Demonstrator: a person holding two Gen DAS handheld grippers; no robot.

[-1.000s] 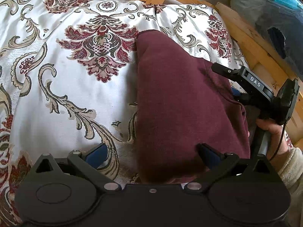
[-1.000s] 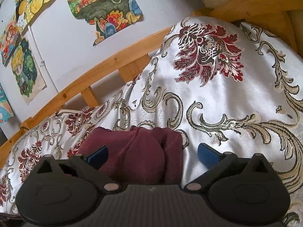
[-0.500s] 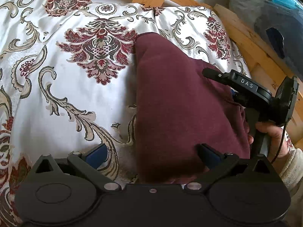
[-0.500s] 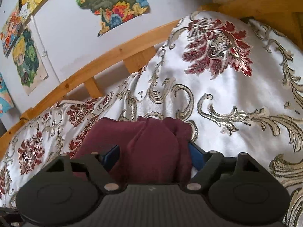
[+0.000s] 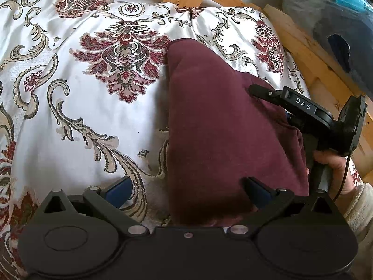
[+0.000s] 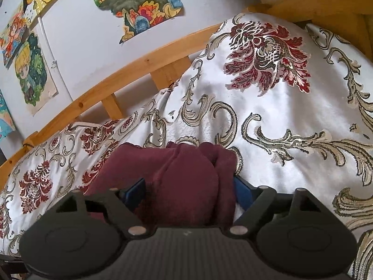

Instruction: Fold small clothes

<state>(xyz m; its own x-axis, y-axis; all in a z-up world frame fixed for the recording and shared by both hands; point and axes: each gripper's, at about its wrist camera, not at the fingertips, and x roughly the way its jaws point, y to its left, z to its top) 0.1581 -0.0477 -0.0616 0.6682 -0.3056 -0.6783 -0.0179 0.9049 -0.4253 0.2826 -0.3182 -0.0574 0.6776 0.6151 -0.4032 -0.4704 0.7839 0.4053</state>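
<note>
Maroon garment (image 6: 186, 182) bunched between right gripper (image 6: 190, 190) fingers (just reopened slightly); left gripper (image 5: 186, 189) fingers spread.

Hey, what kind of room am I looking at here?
Probably a child's bedroom: a wooden bed frame, a floral damask bedspread spread over it, and cartoon drawings stuck on the wall.

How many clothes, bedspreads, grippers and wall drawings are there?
Clothes: 1, maroon garment
Bedspreads: 1
Grippers: 2, left, right
Wall drawings in view: at least 4, one being
Total: at least 8
</note>
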